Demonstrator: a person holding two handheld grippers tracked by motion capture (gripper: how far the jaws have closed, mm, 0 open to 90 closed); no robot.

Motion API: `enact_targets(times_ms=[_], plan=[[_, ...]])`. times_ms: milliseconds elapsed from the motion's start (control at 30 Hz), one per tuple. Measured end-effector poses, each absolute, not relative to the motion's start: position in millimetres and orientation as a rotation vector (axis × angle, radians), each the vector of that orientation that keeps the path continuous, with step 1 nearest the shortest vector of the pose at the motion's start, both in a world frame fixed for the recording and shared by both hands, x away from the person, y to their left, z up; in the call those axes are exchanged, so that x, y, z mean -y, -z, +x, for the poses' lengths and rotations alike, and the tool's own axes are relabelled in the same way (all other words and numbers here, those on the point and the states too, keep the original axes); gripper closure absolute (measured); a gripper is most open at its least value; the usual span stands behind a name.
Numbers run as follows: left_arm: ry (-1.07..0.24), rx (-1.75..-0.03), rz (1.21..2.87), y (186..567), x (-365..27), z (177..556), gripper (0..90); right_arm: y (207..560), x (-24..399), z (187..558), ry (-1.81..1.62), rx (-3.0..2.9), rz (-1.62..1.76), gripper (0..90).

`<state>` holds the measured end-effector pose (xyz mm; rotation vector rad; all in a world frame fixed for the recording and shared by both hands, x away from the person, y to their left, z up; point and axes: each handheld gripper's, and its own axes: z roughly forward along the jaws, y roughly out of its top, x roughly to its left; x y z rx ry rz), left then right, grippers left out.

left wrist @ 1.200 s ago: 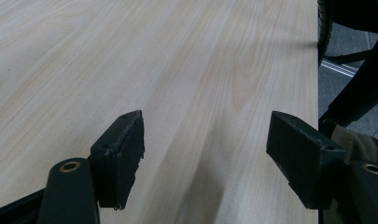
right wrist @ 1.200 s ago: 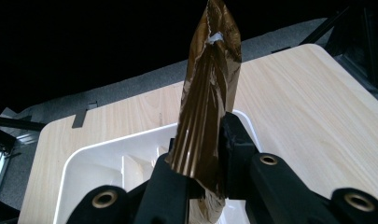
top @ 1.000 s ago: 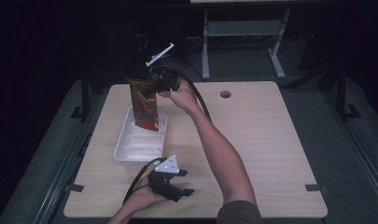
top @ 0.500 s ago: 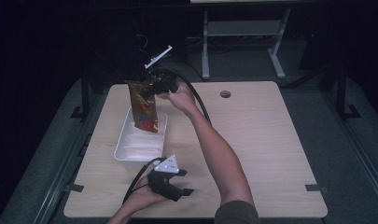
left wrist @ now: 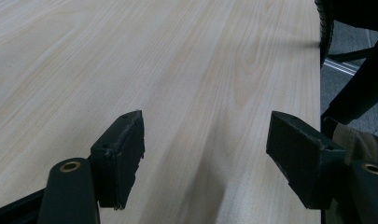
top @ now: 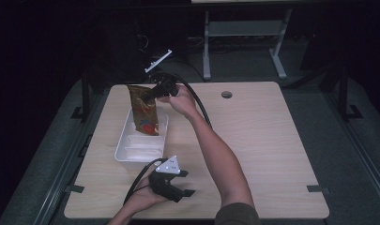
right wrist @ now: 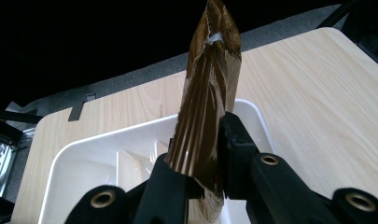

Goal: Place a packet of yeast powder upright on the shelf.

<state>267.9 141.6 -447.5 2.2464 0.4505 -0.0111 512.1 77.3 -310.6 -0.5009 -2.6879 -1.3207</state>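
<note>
Fingers (right wrist: 238,144) of the right gripper (right wrist: 203,154) clench a brown pouch (right wrist: 207,102) above the white tray (right wrist: 84,158); left gripper (left wrist: 205,158) spread, nothing between

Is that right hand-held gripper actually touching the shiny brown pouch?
Touching. The right gripper view shows the right hand-held gripper with both jaws pressed against the brown pouch.

The pouch's (right wrist: 206,107) lower end is cut off by the bottom edge in the right gripper view (its print is unreadable), and it hides part of the tray (right wrist: 84,154).
</note>
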Motion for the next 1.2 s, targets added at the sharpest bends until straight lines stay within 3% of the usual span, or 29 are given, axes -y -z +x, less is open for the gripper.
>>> enact_targets(times_ms=[1200], plan=[[0.012, -0.454, 2.248, 448.2, -142.2, 268.8, 27.9, 342.5, -85.6, 509.9, 1.264, 2.666, -0.497, 79.9]])
